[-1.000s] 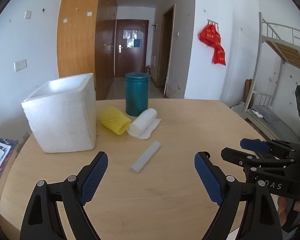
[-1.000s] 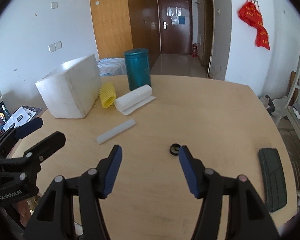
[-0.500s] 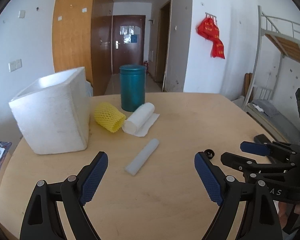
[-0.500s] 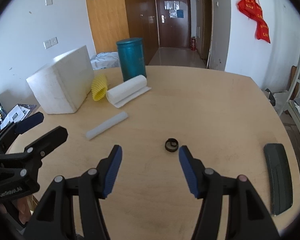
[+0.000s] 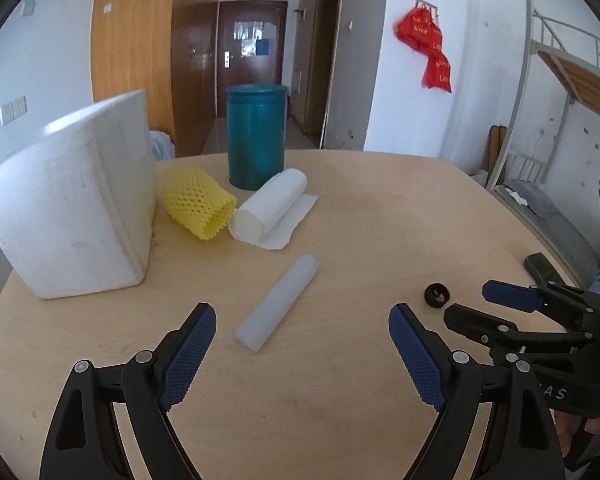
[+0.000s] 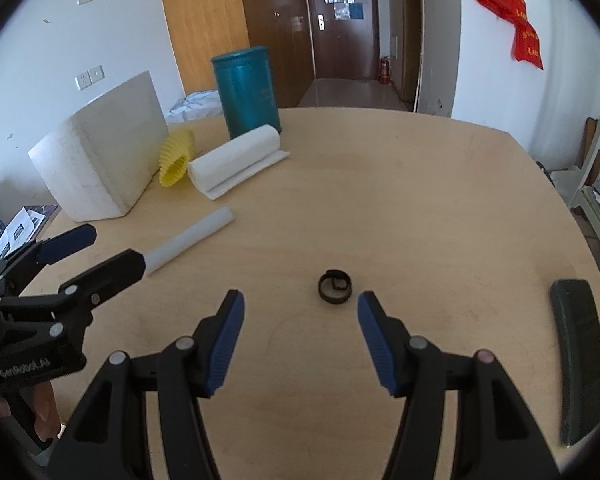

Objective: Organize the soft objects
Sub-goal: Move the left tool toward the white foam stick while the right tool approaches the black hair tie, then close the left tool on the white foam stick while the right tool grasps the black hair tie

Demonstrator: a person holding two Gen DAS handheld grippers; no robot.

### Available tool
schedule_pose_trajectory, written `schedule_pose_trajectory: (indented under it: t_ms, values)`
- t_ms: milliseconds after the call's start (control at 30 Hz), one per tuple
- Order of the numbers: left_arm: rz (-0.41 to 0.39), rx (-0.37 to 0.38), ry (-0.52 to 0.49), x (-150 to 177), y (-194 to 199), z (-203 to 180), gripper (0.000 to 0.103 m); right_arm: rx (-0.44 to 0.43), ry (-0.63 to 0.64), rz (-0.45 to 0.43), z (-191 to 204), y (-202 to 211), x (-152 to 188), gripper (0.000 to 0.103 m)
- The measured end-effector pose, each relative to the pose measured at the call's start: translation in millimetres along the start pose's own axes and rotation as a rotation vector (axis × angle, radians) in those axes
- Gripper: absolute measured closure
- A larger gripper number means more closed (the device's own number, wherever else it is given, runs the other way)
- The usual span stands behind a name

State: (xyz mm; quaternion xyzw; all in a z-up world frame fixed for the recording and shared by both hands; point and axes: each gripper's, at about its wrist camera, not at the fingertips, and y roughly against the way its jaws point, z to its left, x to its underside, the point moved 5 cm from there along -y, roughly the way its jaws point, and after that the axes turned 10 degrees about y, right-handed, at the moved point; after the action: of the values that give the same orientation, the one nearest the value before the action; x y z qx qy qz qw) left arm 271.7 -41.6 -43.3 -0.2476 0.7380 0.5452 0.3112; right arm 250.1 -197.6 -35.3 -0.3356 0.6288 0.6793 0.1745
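Pale wooden bench (image 5: 380, 216): white foam tube (image 5: 278, 302) lies at twelve o'clock of the left gripper (image 5: 302, 354), jaws wide, empty (right gripper (image 6: 300, 336) likewise). Probably light and squashy; take it mid-length.

This looks like a dormitory room or small flat. A metal bunk bed (image 5: 556, 80) with a ladder stands against the right wall, red cloths (image 5: 430, 54) hang from wall hooks, and a tall wooden wardrobe (image 5: 140, 40) lines a short hallway to a dark entry door (image 5: 252, 68). A round wooden surface (image 5: 380, 216) fills the foreground.
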Motion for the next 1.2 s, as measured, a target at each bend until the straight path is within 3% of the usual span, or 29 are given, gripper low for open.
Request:
schedule_pose_trajectory:
  t_ms: [867,1000,1200]
  values:
    - [0.205,0.01,0.048,4.5,-66.6,11.9,0.015,0.005,-0.005,0.067,-12.5,-44.2,0.7,0.04]
    - [0.207,-0.007,0.042,4.4,-67.6,12.5,0.016,0.009,0.002,0.068,-12.9,-45.0,-0.1,0.04]
    - [0.206,-0.036,0.027,4.3,-68.8,11.3,0.02,0.041,0.022,0.074,-11.9,-43.8,0.1,0.048]
